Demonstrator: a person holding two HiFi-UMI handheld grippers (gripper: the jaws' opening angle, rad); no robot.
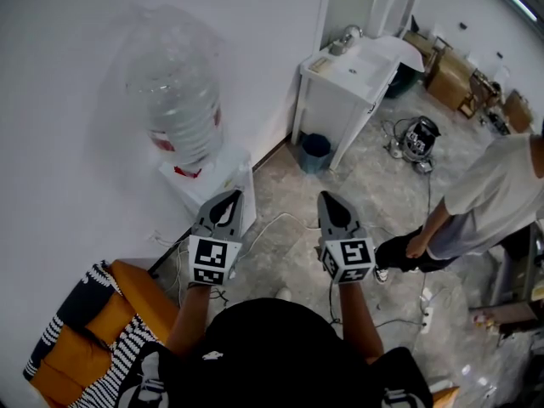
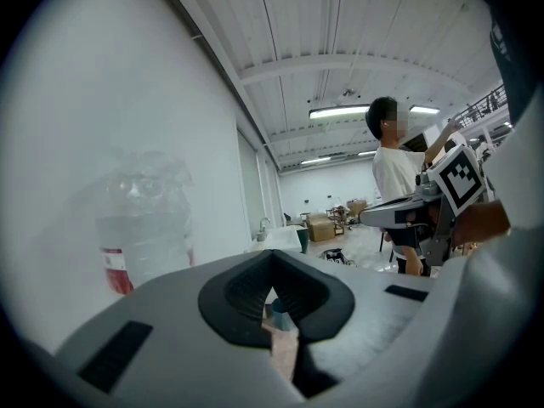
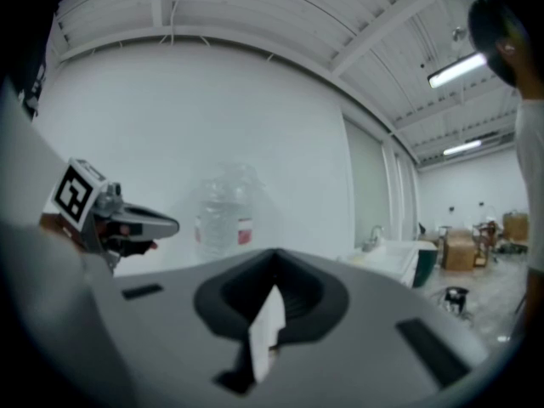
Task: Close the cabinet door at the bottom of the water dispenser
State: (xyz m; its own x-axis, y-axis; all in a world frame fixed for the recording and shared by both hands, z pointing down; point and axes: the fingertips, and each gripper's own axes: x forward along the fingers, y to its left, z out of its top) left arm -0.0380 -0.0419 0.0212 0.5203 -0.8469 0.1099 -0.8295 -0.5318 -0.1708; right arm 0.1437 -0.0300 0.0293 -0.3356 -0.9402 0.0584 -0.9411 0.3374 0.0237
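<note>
Broadly, the scene is bounded by a white wall (image 1: 85, 41) on the left & a mottled grey floor (image 1: 374, 194) strewn w/ cables. A bystander (image 1: 497, 189) in a white T-shirt is seen at the right edge. A white sink unit (image 1: 344, 87) is set against the wall further back. An orange cushioned seat (image 1: 127, 291) w/ a black-&-white striped cloth is seen at lower left.

The water dispenser (image 1: 225, 175) is stood against the wall, topped by a large clear bottle (image 1: 174, 92) w/ a red label. Only its white top & a strip of its front are shown from above, so the btm cabinet door is hidden & its position can't be told.

The left gripper (image 1: 228, 201) is held roughly level, w/ its tip overlapping the dispenser's front corner in the head view; whether contact is made can't be told. Its jaws are seen clenched tip to tip in the left gripper view, w/ nothing gripped. The right gripper (image 1: 330, 202) is held alongside, apart from the dispenser & over bare floor. Its jaws are likewise pressed together & empty.

A blue bin (image 1: 315, 151) is placed on the floor just beside the sink unit's base. A white power strip (image 1: 427, 313) is laid on the floor nr the bystander's feet.
</note>
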